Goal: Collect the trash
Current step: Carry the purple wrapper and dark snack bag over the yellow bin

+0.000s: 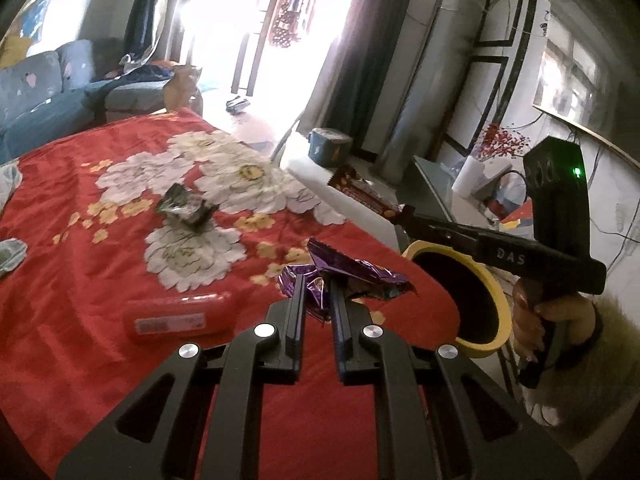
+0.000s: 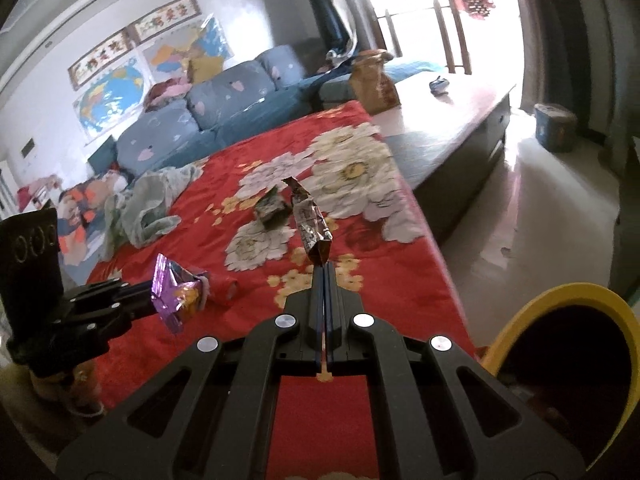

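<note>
My left gripper (image 1: 316,280) is shut on a crumpled purple wrapper (image 1: 352,276), held above the red flowered cloth (image 1: 80,280). The right wrist view shows that gripper (image 2: 154,304) at the left with the purple wrapper (image 2: 176,296) in it. My right gripper (image 2: 324,268) is shut on a long brown and silver wrapper (image 2: 310,224) that sticks up from its tips. In the left wrist view it (image 1: 404,214) holds this wrapper (image 1: 360,192) beyond the yellow-rimmed bin (image 1: 496,344). A dark crumpled wrapper (image 1: 186,210) (image 2: 272,210) lies on the white flowers.
A red packet (image 1: 176,318) lies on the cloth near my left gripper. The bin (image 2: 576,292) stands off the cloth's right edge. A green rag (image 2: 148,204) lies at the far left, a blue sofa (image 2: 224,100) behind, and a low dark table (image 2: 460,128) and a blue bucket (image 2: 554,126) to the right.
</note>
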`<action>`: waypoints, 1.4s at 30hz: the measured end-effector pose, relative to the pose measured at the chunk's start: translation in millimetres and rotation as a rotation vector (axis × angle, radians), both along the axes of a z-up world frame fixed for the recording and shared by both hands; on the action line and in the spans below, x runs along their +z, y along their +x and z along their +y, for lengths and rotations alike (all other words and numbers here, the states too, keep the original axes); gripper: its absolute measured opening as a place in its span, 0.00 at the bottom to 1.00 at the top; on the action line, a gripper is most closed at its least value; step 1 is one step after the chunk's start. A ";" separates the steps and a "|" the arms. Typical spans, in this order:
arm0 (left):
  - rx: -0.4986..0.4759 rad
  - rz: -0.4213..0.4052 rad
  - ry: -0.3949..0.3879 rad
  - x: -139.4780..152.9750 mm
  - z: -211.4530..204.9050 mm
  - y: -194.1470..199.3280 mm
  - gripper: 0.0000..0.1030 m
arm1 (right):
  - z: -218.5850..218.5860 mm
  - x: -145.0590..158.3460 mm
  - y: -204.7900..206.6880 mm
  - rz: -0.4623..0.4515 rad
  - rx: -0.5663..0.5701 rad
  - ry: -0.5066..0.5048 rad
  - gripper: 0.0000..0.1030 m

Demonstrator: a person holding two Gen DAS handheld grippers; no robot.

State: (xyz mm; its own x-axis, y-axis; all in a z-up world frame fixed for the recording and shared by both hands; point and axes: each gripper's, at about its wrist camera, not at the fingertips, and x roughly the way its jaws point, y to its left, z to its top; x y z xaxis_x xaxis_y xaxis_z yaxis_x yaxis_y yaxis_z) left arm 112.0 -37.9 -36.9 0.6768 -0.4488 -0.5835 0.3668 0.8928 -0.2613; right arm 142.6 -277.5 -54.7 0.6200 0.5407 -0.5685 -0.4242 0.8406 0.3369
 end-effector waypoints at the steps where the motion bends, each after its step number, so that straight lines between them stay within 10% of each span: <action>1: -0.006 -0.002 -0.005 1.0 -3.3 0.8 0.11 | -5.2 0.2 -0.9 -0.002 -0.011 0.000 0.00; 38: -0.224 0.004 0.001 -7.1 -132.4 19.9 0.02 | -156.0 -18.6 -49.4 0.016 -0.411 0.063 0.00; 42: -0.167 0.015 0.023 -12.3 -117.6 17.9 0.33 | -165.9 -26.4 -51.2 0.027 -0.444 0.054 0.00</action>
